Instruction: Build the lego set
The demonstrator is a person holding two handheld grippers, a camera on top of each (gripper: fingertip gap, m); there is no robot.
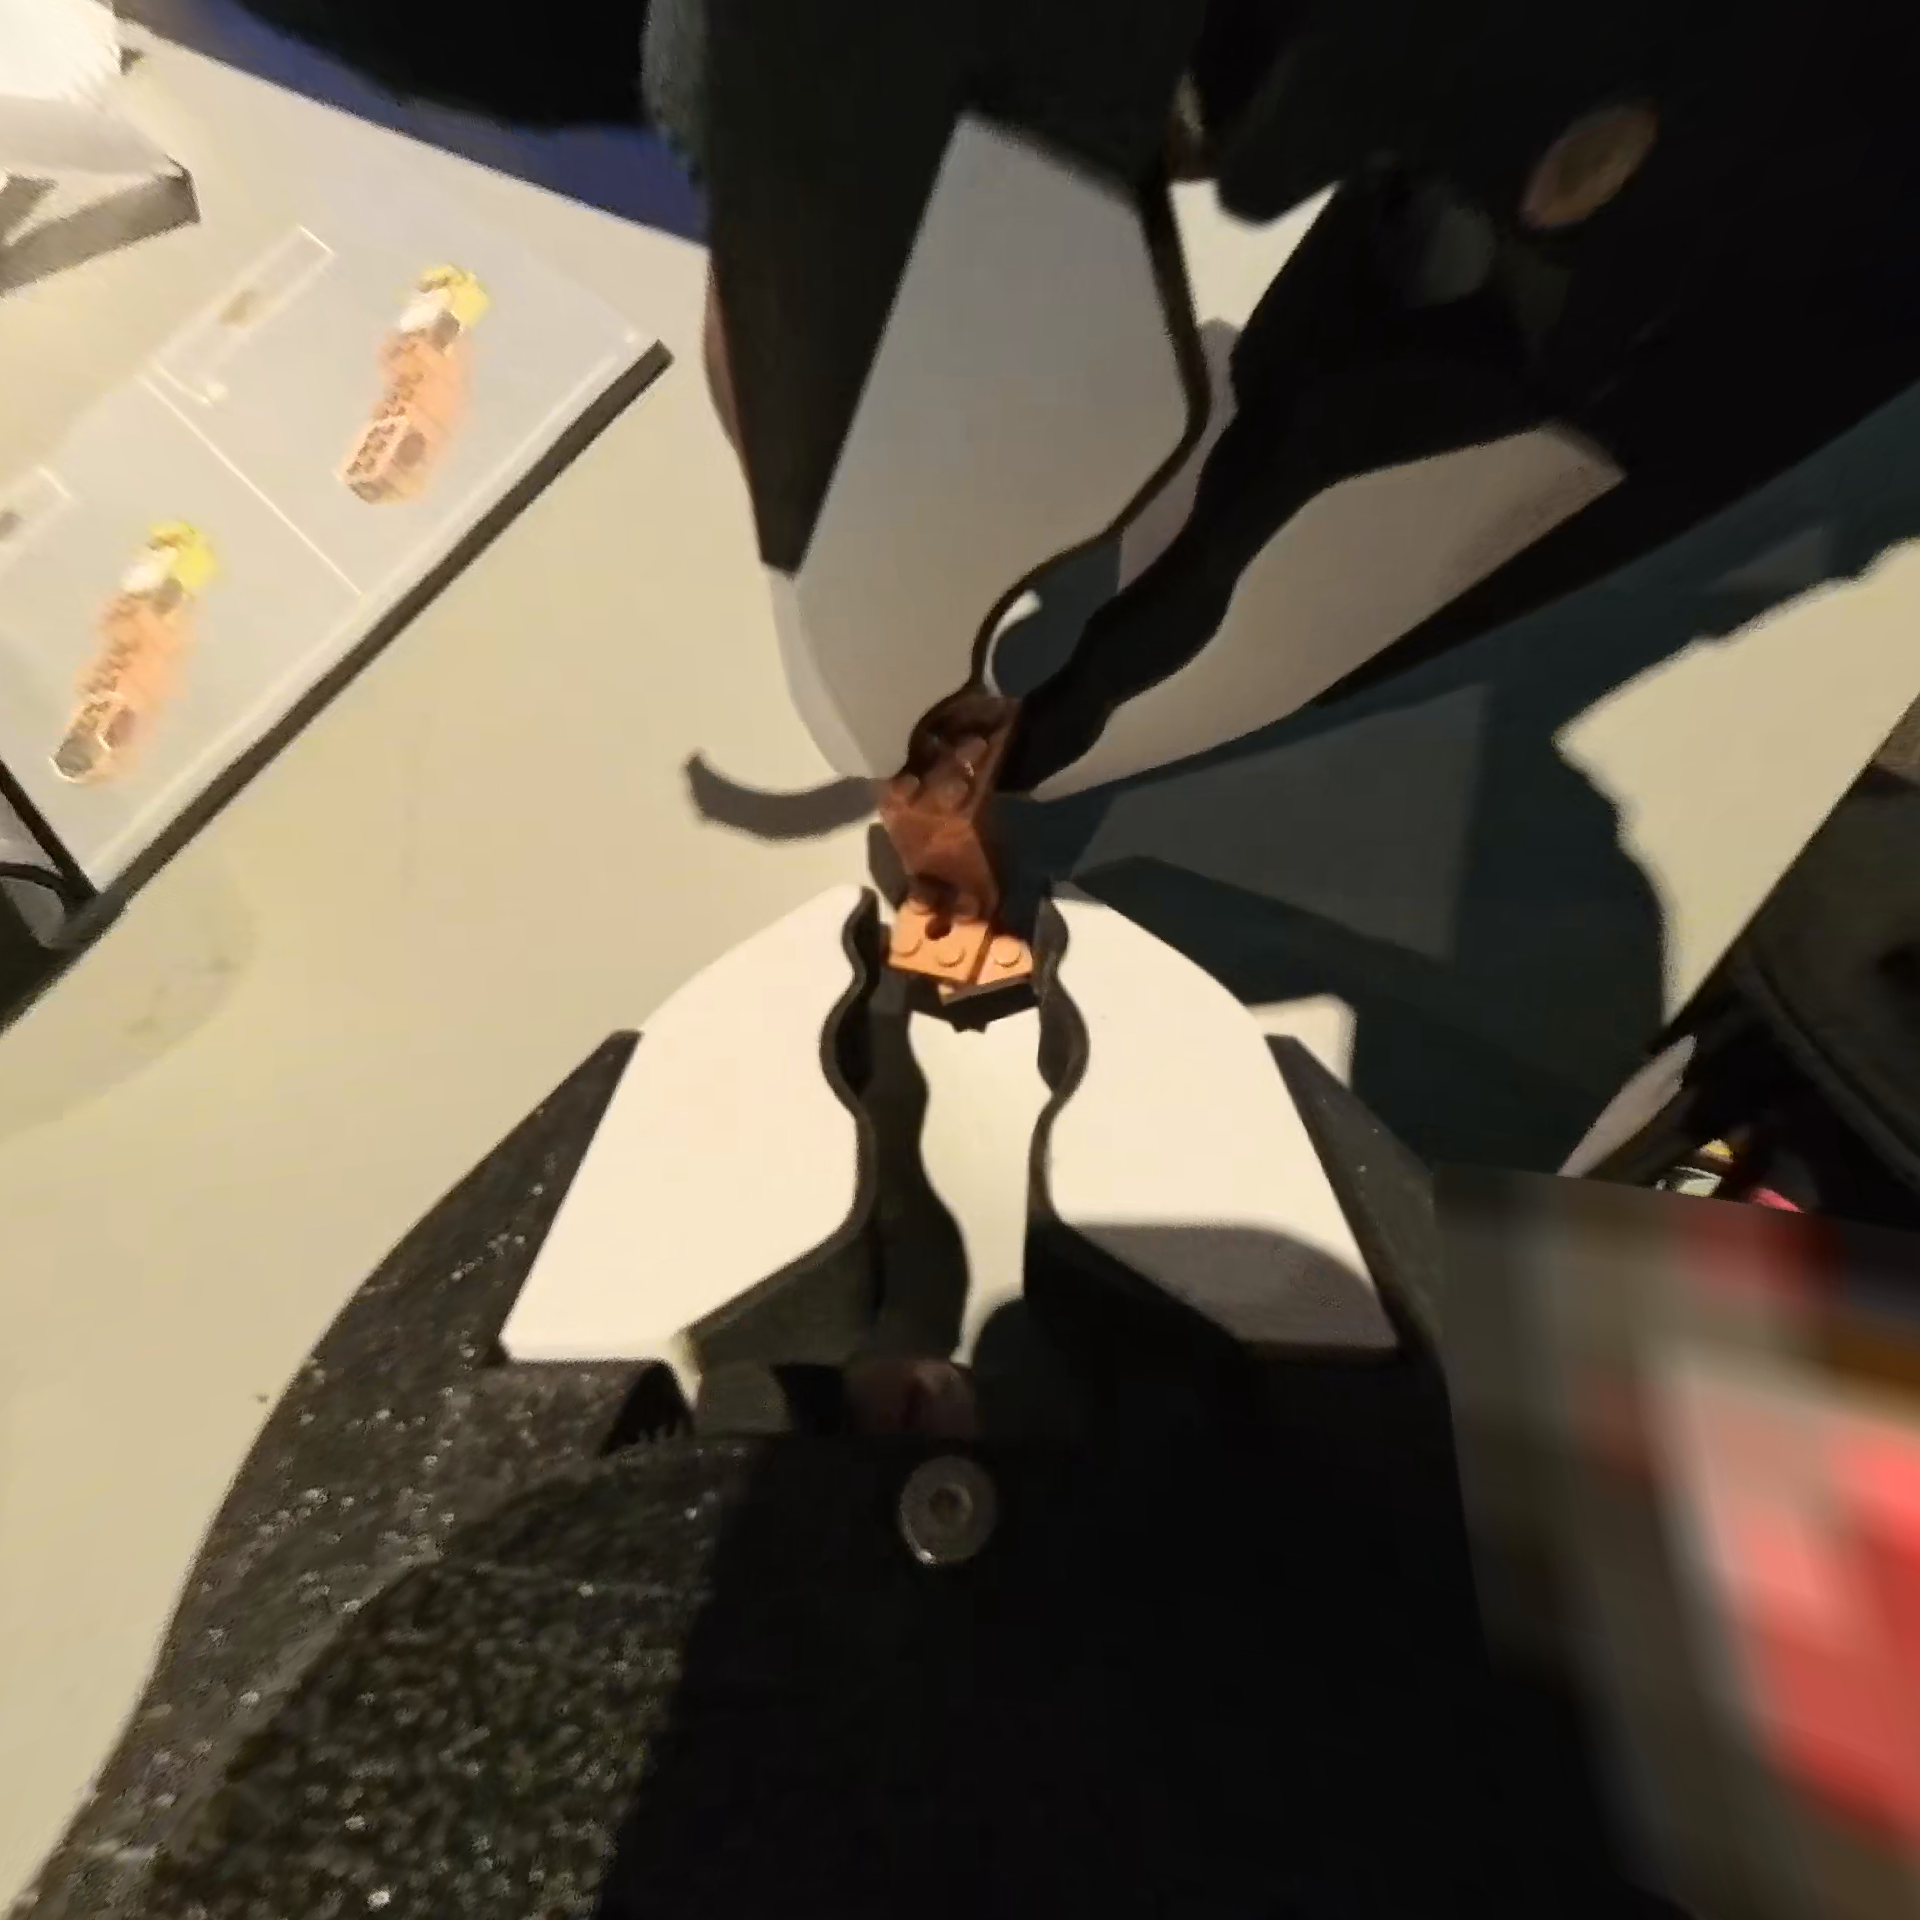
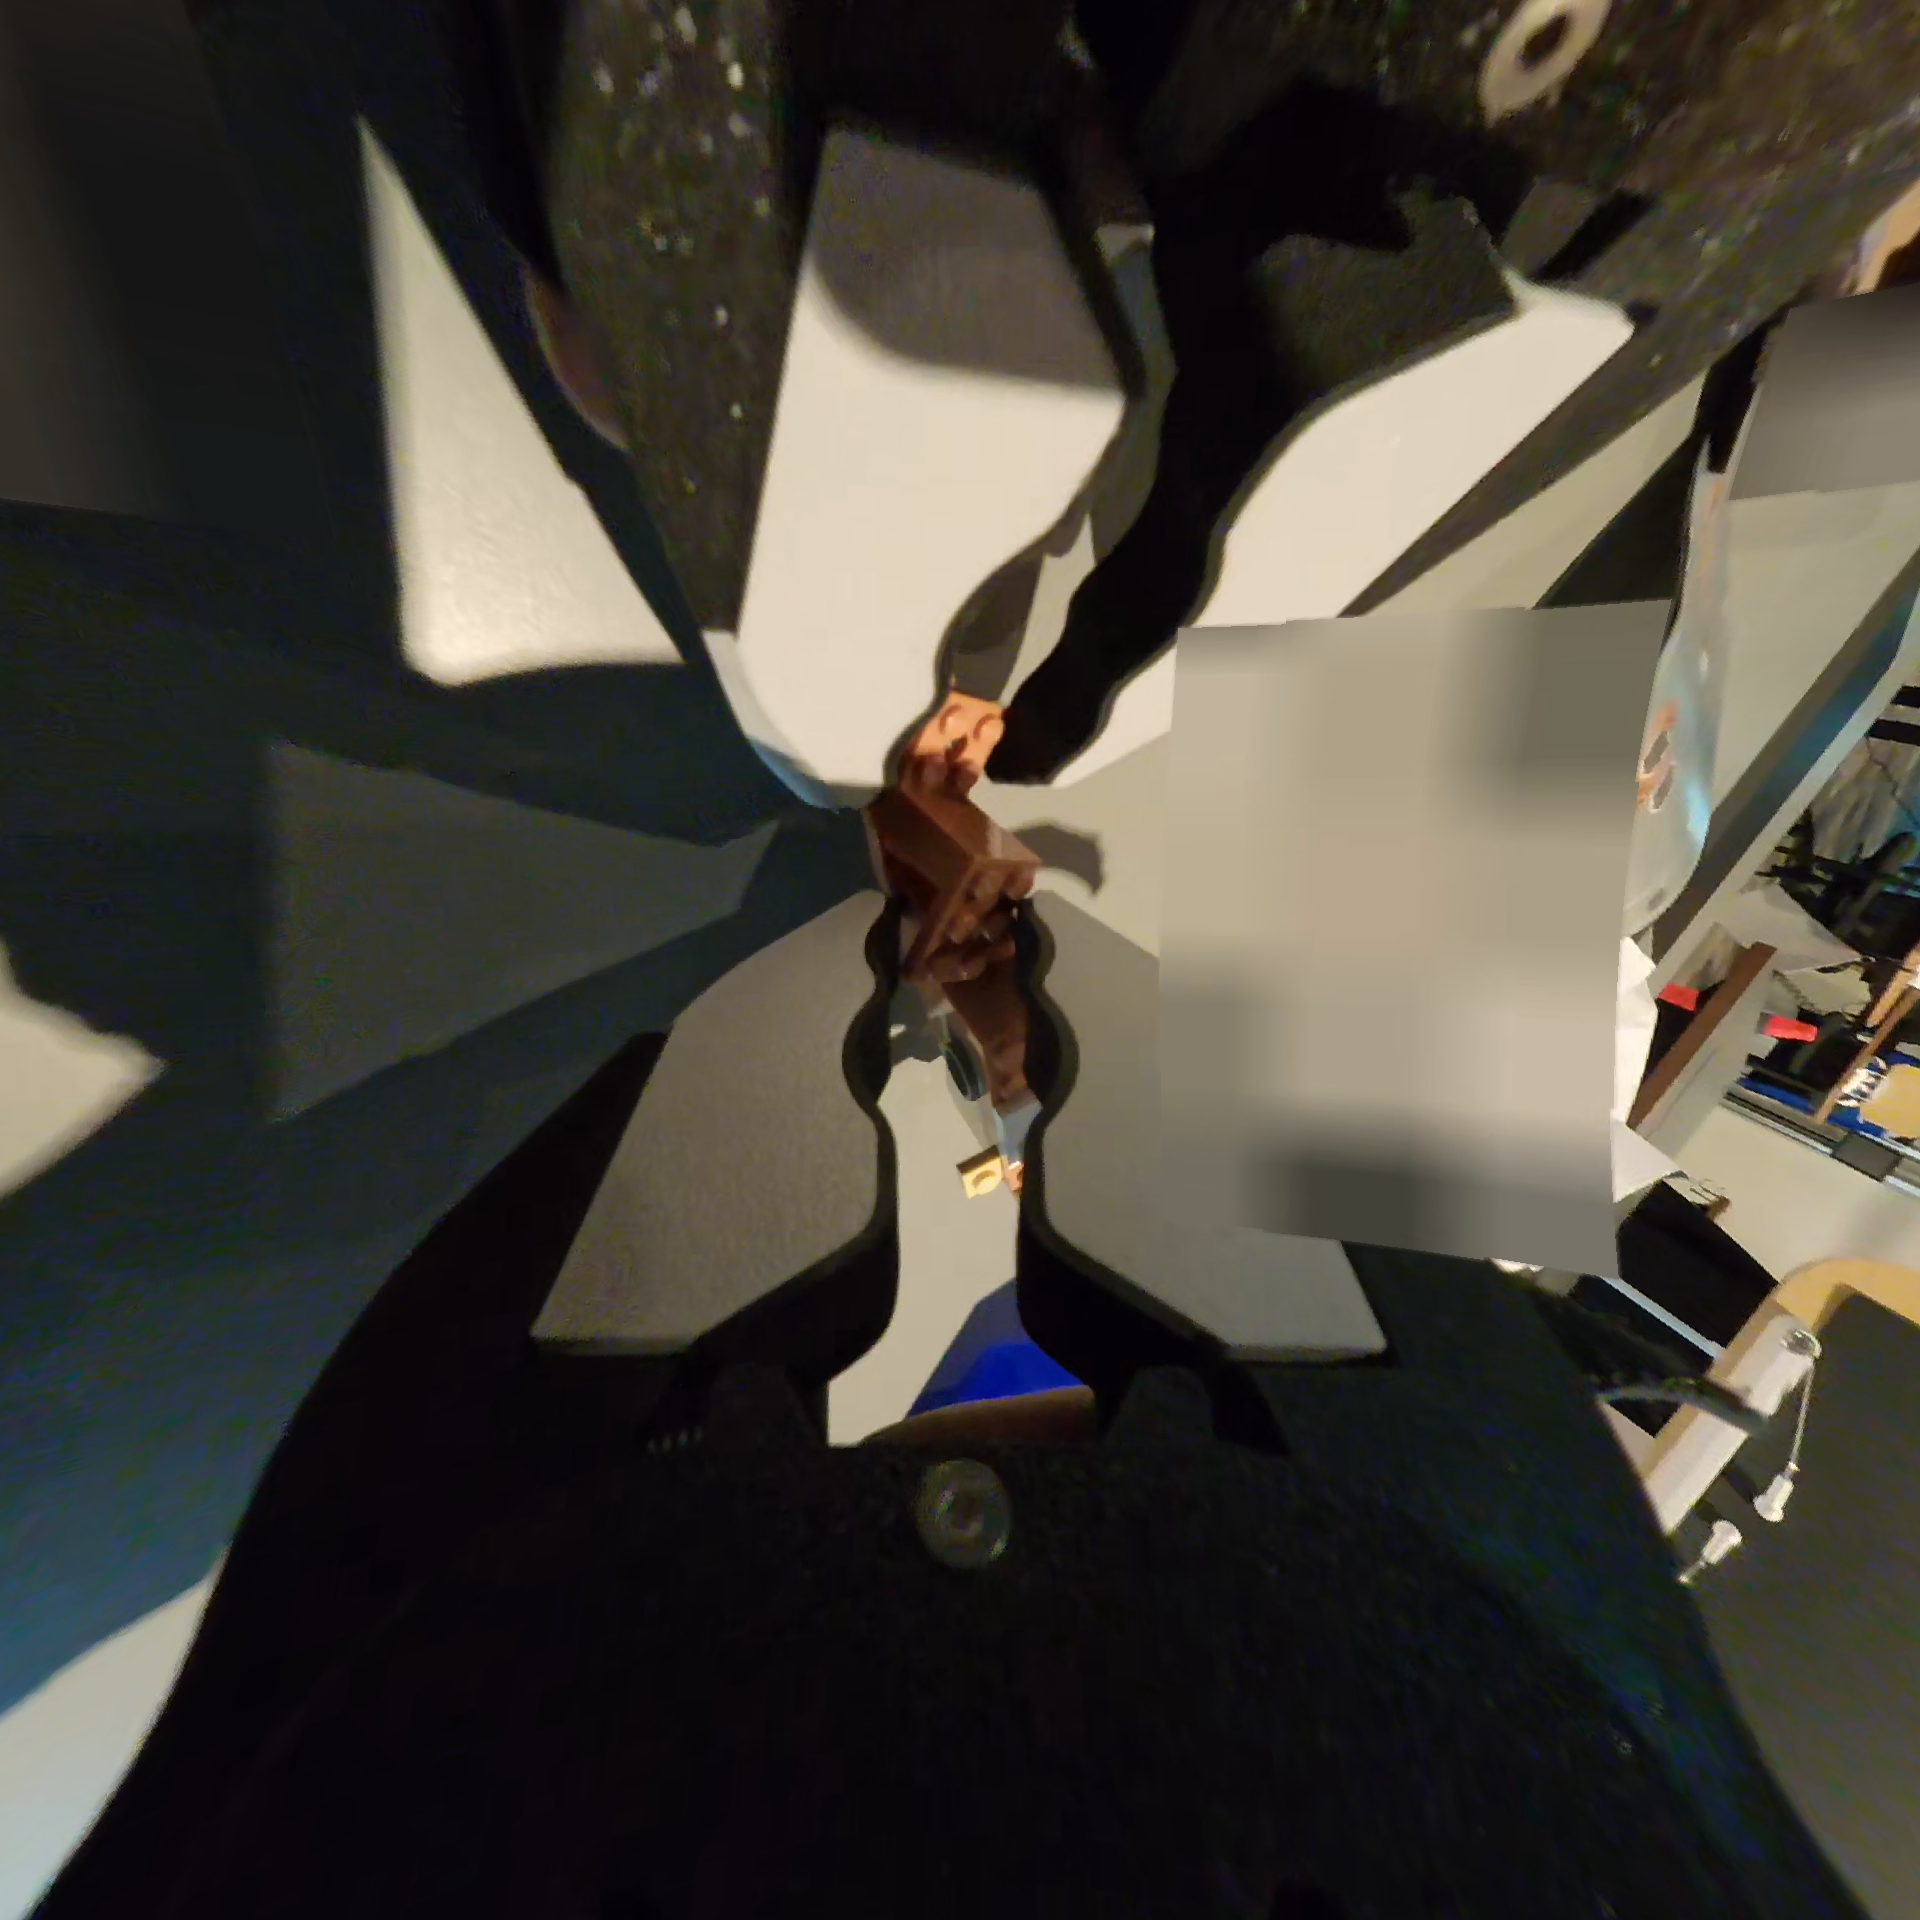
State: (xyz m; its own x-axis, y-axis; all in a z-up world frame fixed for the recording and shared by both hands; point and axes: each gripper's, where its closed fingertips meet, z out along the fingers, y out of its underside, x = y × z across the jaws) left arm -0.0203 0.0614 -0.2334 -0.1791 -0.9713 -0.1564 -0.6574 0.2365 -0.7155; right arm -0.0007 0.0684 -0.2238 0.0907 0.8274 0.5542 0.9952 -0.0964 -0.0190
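A: Two grippers, tip to tip above the pale table. Nearest item?

B: Left gripper — fingers pinched onto an orange studded plate with a dark piece beneath it.

A: Next out?

B: Reddish-brown brick assembly, standing on that plate and touching it. Its far end sits clamped in the right gripper, which reaches in from above.

A: And from the right wrist view?

B: Right gripper closed on the brown assembly; the left gripper grips the orange end. Small tan piece lies on the table below.

A: Farthest?

B: Instruction booklet, lying open at the far left — pictures of an orange model.
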